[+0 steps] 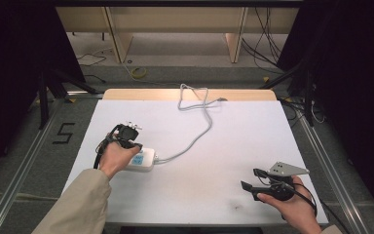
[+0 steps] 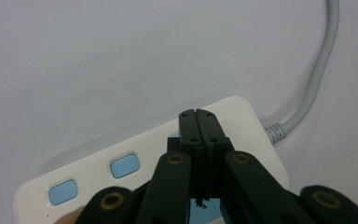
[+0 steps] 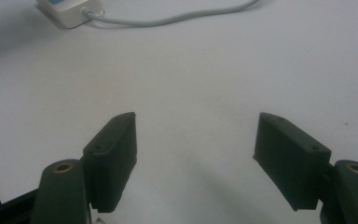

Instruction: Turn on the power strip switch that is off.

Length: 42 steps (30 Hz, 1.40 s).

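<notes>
Power strip (image 2: 135,158) under closed left tongs (image 2: 198,122)

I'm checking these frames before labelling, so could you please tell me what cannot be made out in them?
- Left tool, left tool view: its shut jaws cover the third blue button on the power strip, so any contact is hidden.
- Blue buttons, same view: markings too blurred to read.
- Cable, high view: the plug end at the far table edge is too small.
- Right tool: open above bare table.
</notes>
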Motion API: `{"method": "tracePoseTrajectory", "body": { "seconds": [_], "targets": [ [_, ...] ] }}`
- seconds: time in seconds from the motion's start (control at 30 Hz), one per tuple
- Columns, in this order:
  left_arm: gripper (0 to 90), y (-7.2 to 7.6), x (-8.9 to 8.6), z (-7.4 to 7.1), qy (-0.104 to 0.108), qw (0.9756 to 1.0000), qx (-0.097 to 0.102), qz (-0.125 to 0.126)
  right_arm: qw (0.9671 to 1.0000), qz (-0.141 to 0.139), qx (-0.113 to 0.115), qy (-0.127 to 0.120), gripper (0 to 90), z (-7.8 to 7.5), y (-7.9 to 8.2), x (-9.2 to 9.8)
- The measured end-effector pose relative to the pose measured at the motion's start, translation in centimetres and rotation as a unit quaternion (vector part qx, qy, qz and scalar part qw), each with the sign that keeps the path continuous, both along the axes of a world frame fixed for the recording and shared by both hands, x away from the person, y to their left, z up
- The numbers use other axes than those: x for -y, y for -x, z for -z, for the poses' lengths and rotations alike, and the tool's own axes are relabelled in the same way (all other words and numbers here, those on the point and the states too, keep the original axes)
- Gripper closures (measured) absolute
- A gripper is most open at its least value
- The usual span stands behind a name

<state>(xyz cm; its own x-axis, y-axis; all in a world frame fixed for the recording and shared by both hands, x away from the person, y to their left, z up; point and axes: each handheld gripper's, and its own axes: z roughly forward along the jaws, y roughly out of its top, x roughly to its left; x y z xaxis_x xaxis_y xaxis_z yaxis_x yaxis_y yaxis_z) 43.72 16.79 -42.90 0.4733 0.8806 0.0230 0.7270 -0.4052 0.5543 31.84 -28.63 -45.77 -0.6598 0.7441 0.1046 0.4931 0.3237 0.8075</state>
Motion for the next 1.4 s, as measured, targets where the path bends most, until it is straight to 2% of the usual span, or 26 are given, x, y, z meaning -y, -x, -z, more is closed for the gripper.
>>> {"method": "tracePoseTrajectory", "body": {
  "seconds": [1.4],
  "targets": [
    [90.0, -1.1, 0.5, 0.8, -0.014, 0.9997, -0.021, 0.001, 1.0000, -0.001, -0.001, -0.002, 30.2, 0.0, 0.0, 0.0]
  ]
}}
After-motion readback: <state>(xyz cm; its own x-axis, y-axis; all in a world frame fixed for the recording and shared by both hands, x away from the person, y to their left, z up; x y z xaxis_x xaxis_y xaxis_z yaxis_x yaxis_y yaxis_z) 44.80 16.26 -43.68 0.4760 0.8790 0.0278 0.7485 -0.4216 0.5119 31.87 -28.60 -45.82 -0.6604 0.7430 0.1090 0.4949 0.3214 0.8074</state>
